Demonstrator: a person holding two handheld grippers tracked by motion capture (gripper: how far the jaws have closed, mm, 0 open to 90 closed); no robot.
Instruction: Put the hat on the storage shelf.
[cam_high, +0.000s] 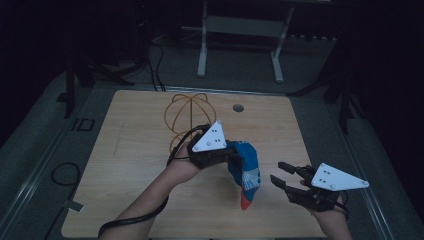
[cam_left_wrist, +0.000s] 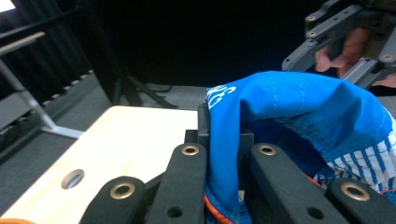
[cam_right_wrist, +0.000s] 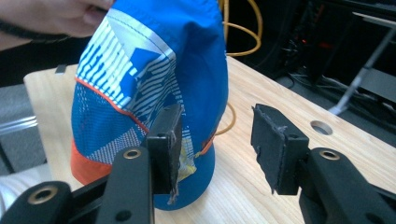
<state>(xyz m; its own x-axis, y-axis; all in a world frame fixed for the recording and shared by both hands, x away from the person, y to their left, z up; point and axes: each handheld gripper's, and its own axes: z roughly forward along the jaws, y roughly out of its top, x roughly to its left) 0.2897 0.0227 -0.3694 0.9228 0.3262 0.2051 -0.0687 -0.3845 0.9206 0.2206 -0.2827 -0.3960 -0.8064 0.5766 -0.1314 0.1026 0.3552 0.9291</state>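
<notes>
On the light wooden tabletop (cam_high: 125, 175), far left of centre, stands an orange wire sphere frame (cam_high: 187, 117). The left gripper (cam_high: 231, 156) clamps its fingers on a blue, white-striped fabric cap (cam_high: 246, 172) (orange-edged), hanging mid-table. Right, the right gripper (cam_high: 280, 174) holds fingers apart, empty.

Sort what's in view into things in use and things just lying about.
In use: blue cap, clamped in the left hand-held gripper; right hand-held gripper, open beside it.
Lying about: orange wire frame; table; white stand.
</notes>
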